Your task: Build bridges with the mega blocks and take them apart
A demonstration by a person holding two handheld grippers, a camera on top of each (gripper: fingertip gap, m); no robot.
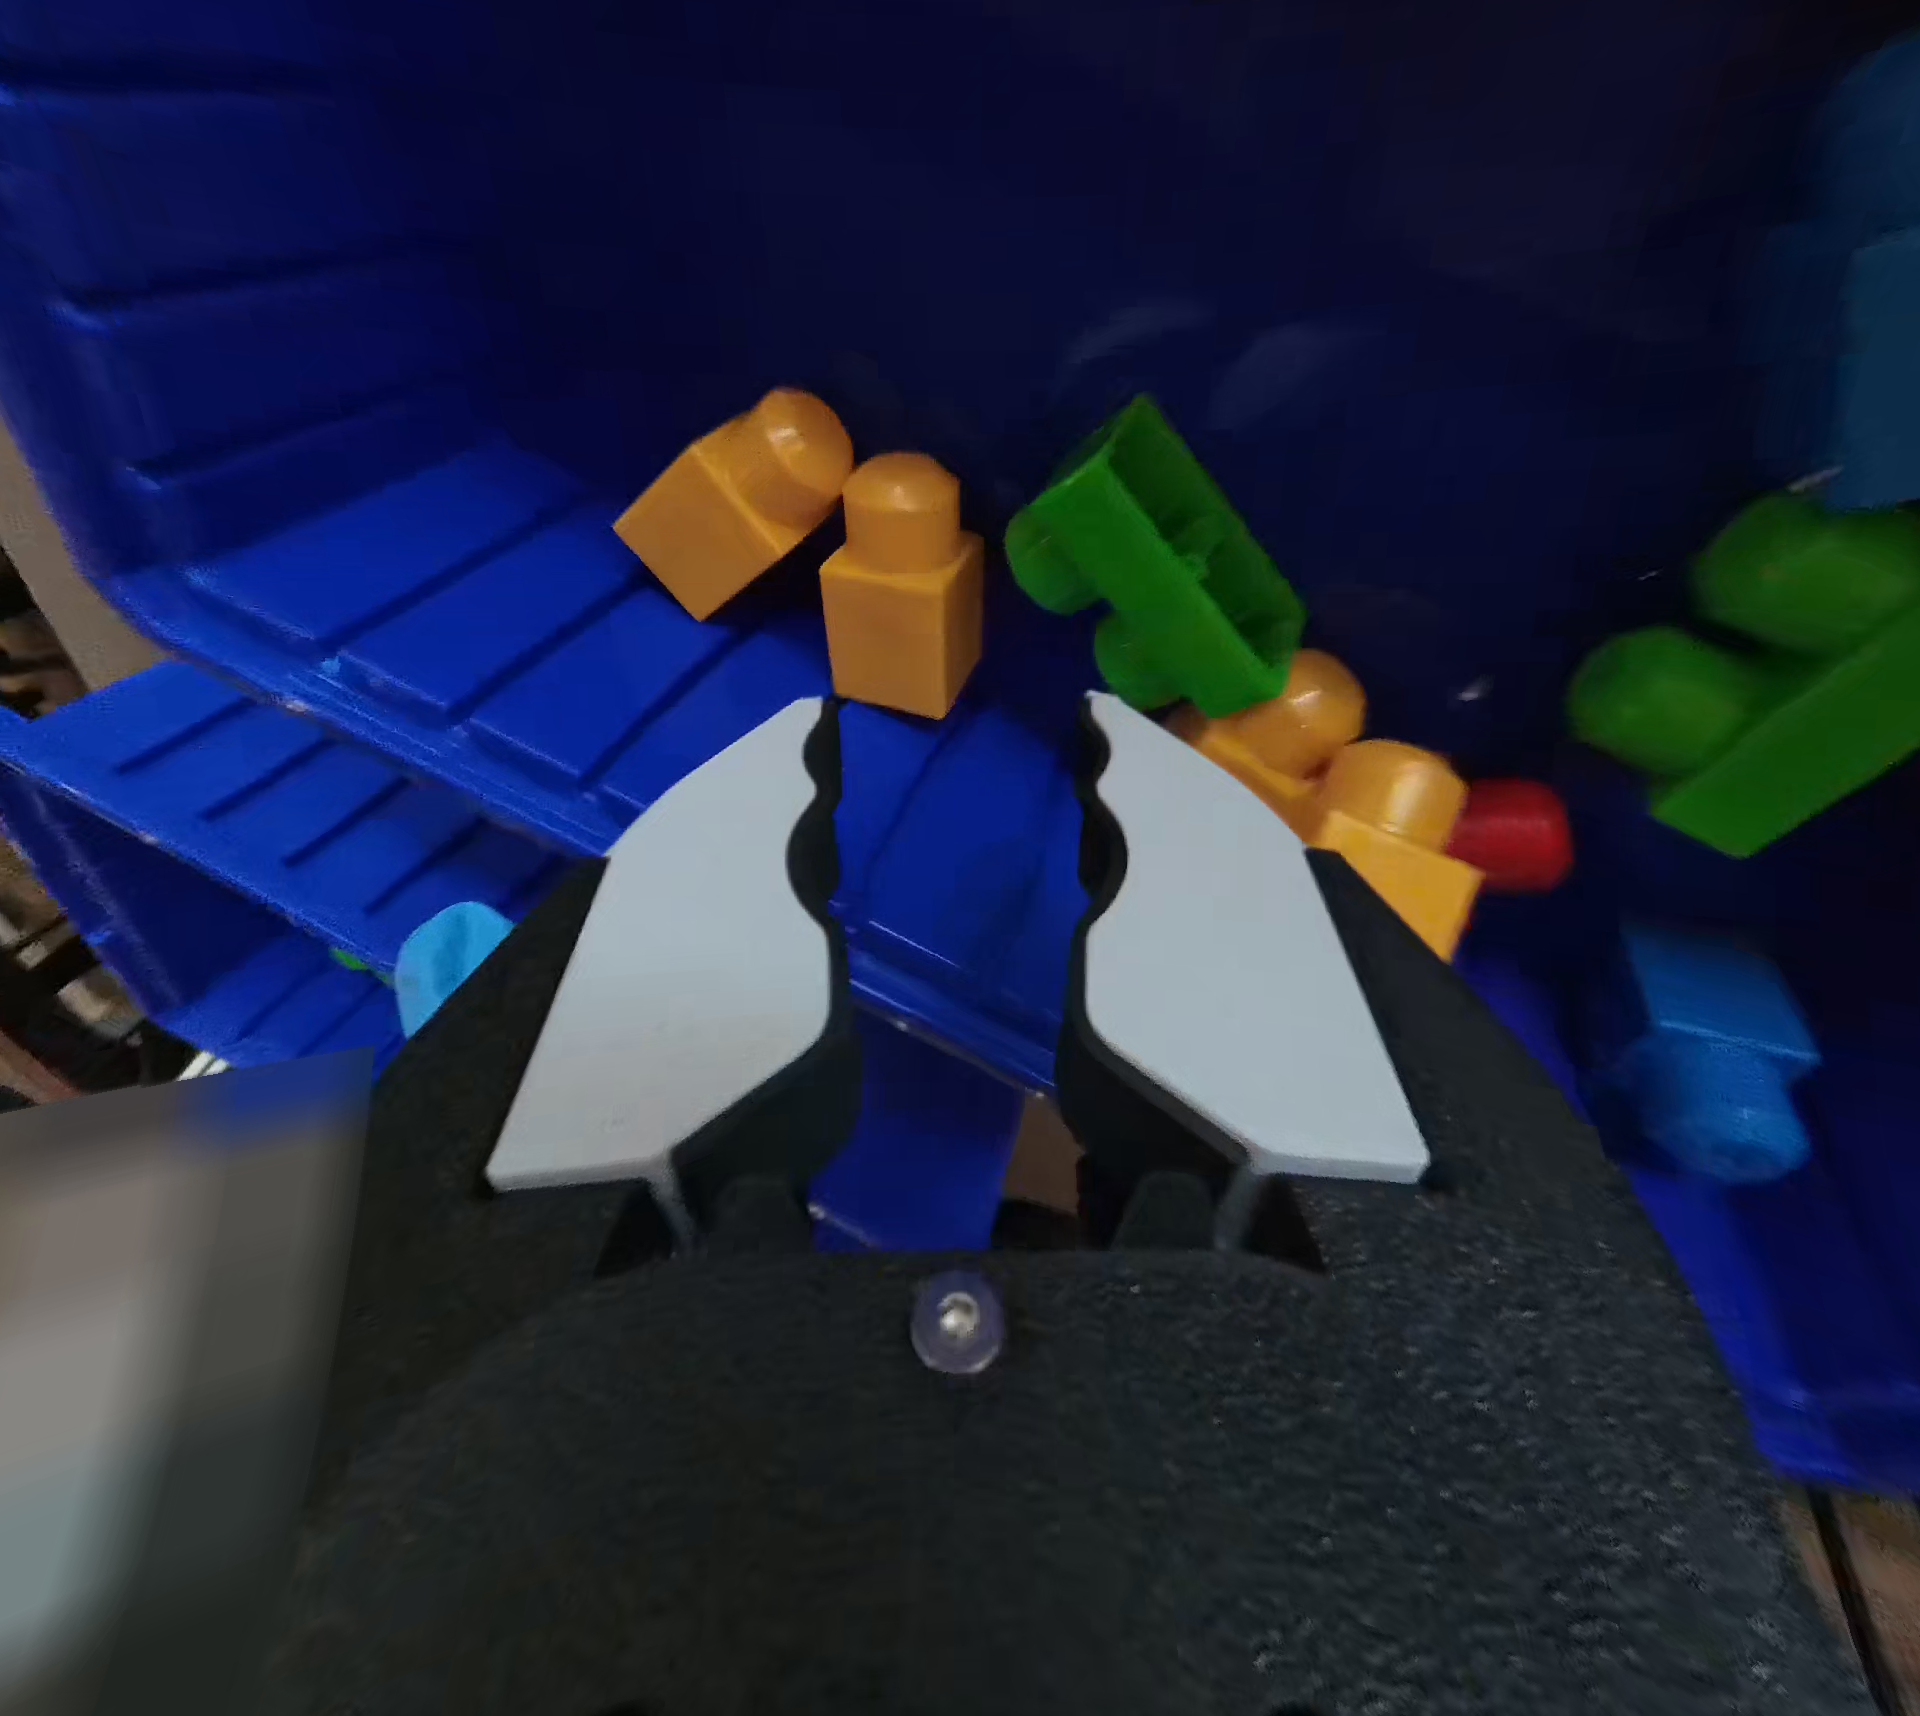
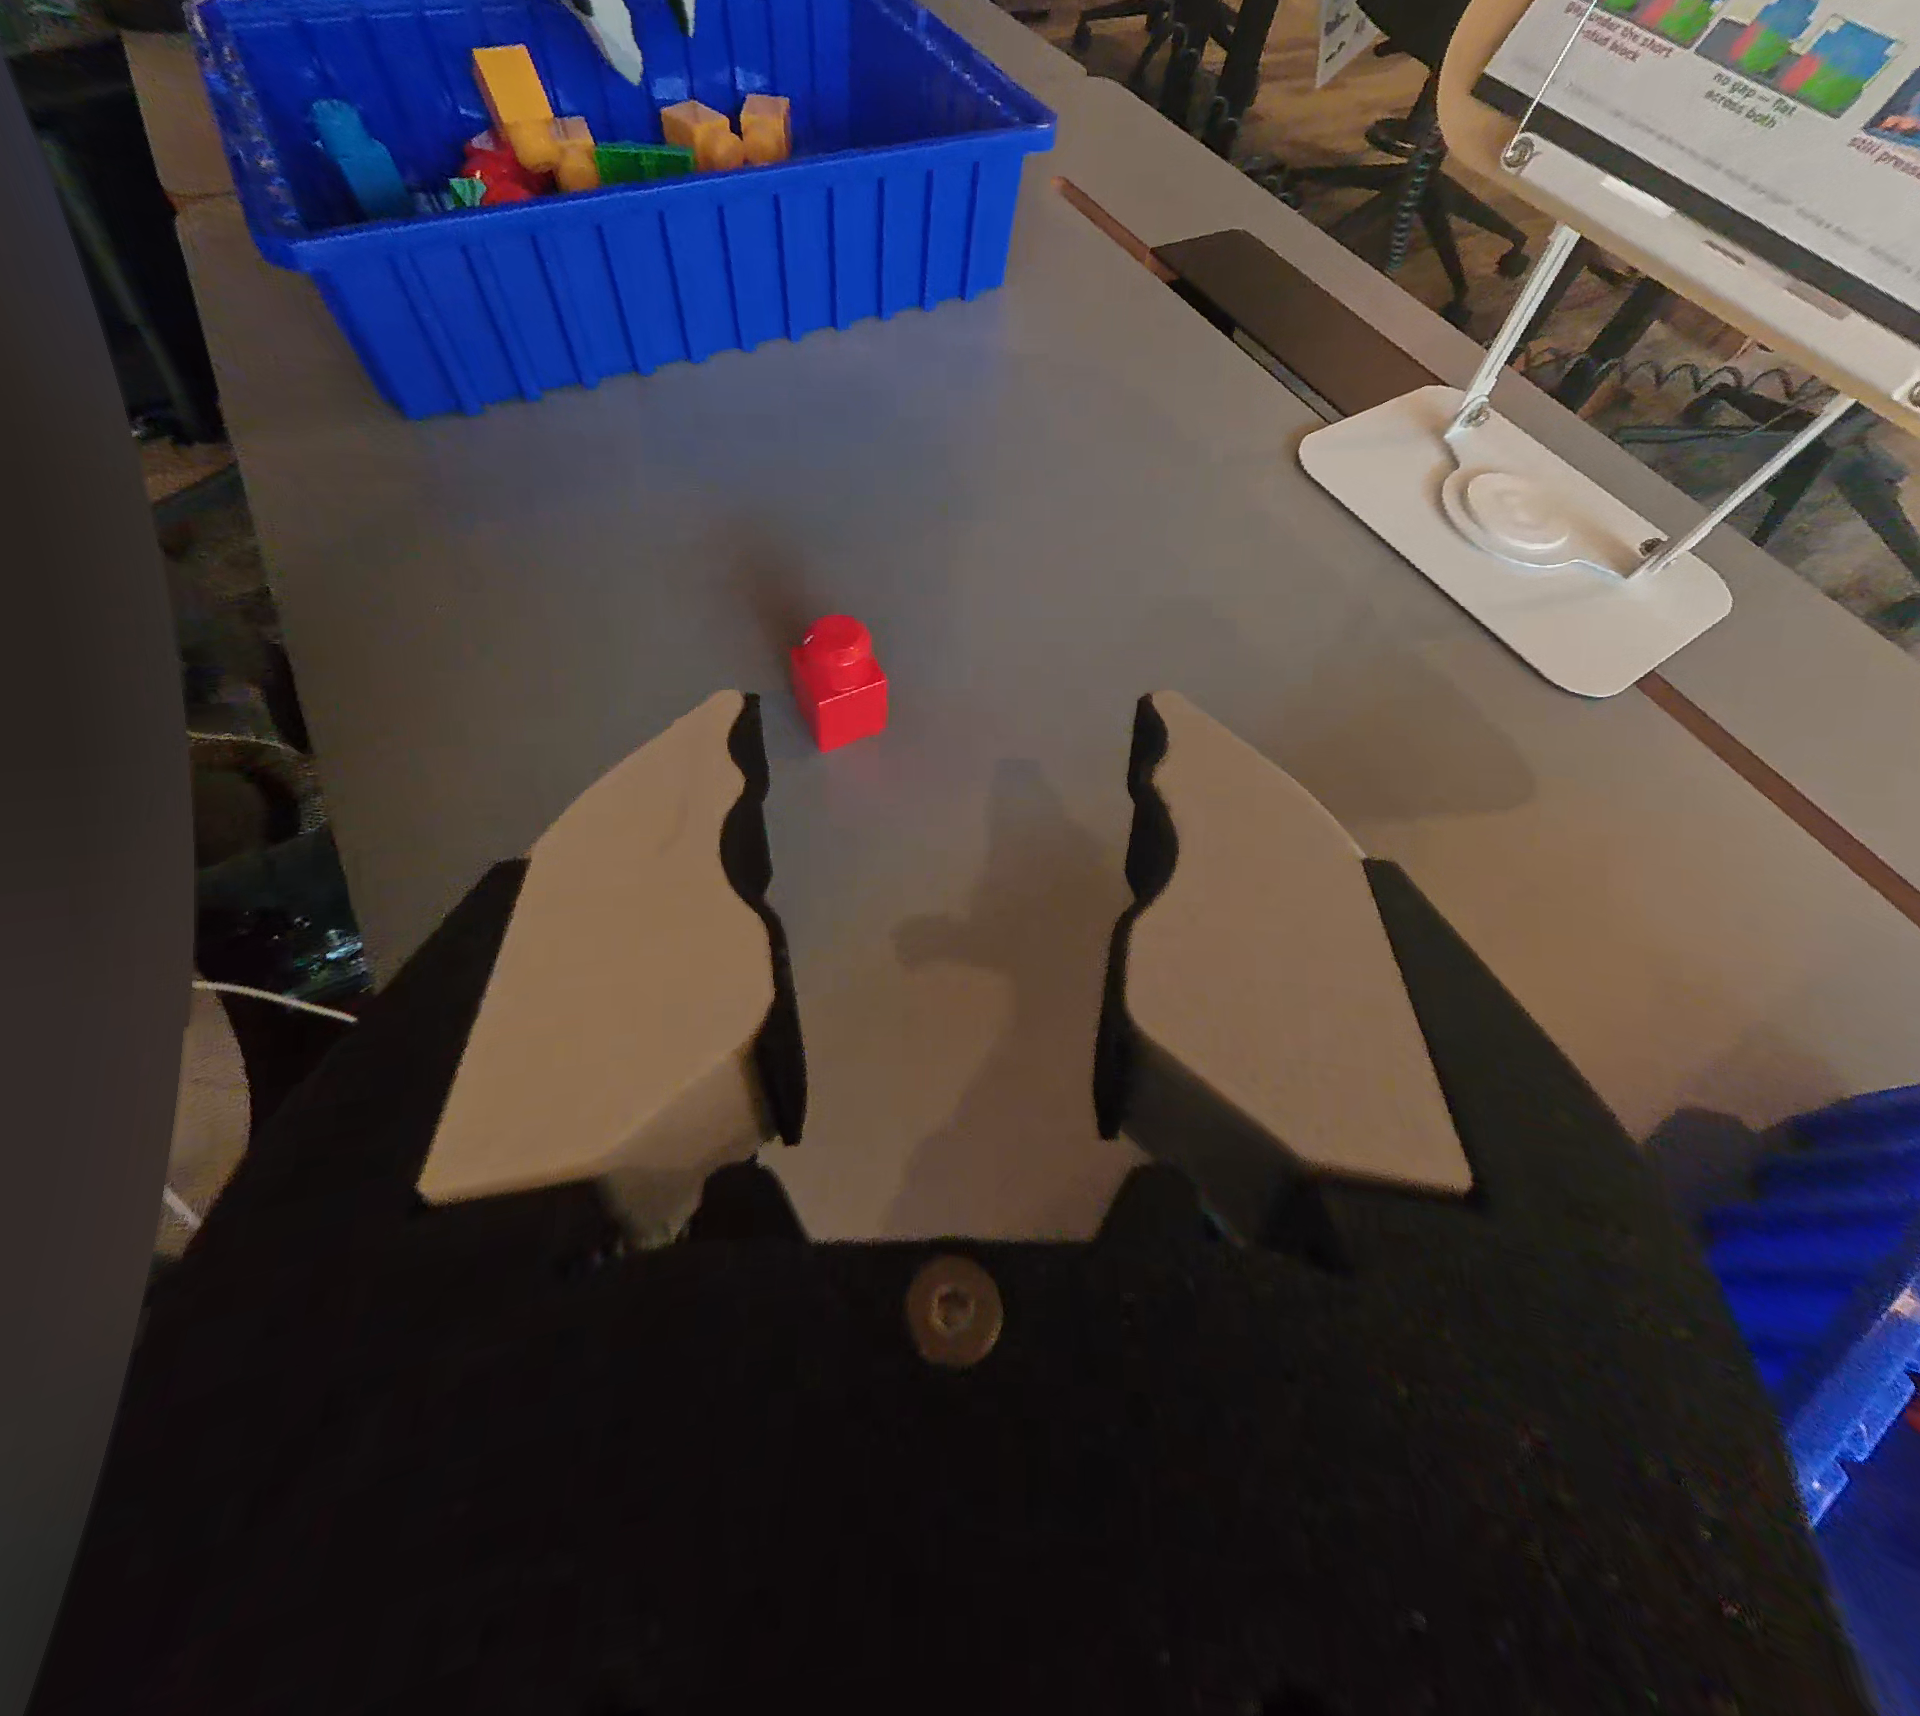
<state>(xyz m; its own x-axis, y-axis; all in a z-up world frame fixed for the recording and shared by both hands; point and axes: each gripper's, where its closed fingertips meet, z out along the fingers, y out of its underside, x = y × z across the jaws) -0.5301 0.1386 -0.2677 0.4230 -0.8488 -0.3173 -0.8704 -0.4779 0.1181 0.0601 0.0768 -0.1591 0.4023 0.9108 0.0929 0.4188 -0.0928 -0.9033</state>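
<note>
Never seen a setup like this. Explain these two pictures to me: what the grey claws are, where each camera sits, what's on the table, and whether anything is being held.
The grey claws are two-finger grippers, one held in each of a person's hands. Each carries a camera that looks forward along its fingers.

In the left wrist view, the left gripper reaches into a blue bin of toy blocks. Its jaws are open and empty, just short of an upright orange block; a green block lies nearby.

The right wrist view comes from the right gripper, above a grey table. It is open and empty too. A small red block stands alone on the table ahead of it. Farther back is the same blue bin with the left gripper dipping in, and at right an instruction sheet on a white stand.
</note>
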